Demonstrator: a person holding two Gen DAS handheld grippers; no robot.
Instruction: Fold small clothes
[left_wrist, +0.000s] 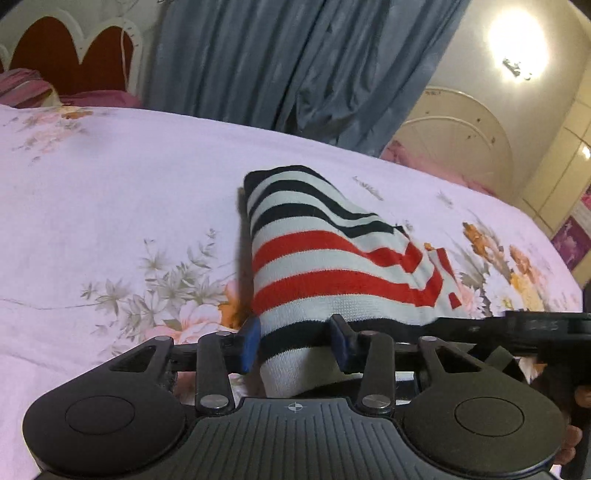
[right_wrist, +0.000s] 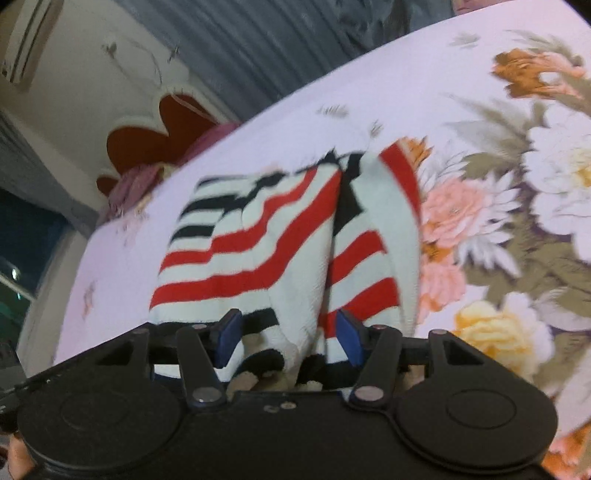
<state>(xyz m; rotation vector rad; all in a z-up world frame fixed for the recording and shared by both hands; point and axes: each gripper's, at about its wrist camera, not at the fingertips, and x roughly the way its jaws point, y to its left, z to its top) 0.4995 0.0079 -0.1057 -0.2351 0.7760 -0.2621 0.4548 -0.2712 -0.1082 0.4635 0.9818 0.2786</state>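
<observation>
On a bed spread with a pale floral sheet (left_wrist: 110, 177), my left gripper (left_wrist: 295, 341) points down at a striped knit garment (left_wrist: 332, 258), banded in black, white and red. Its blue pads (left_wrist: 248, 343) stand apart with the garment's near edge between them; whether they press the cloth I cannot tell. The garment lies bunched on the sheet, a raised fold running away from the fingers towards the blue-grey curtain (left_wrist: 277, 62). At far left a red headboard (left_wrist: 66, 55) with a white scalloped frame stands behind pink bedding. To the right of the garment, part of my other black tool (left_wrist: 535, 325) enters the left wrist view. From the right wrist, somewhat blurred, my right gripper (right_wrist: 290, 338) also has its pads parted, with gathered folds of the same striped cloth between them; contact is again unclear. Large printed flowers on the sheet fill the right side of that view.
</observation>
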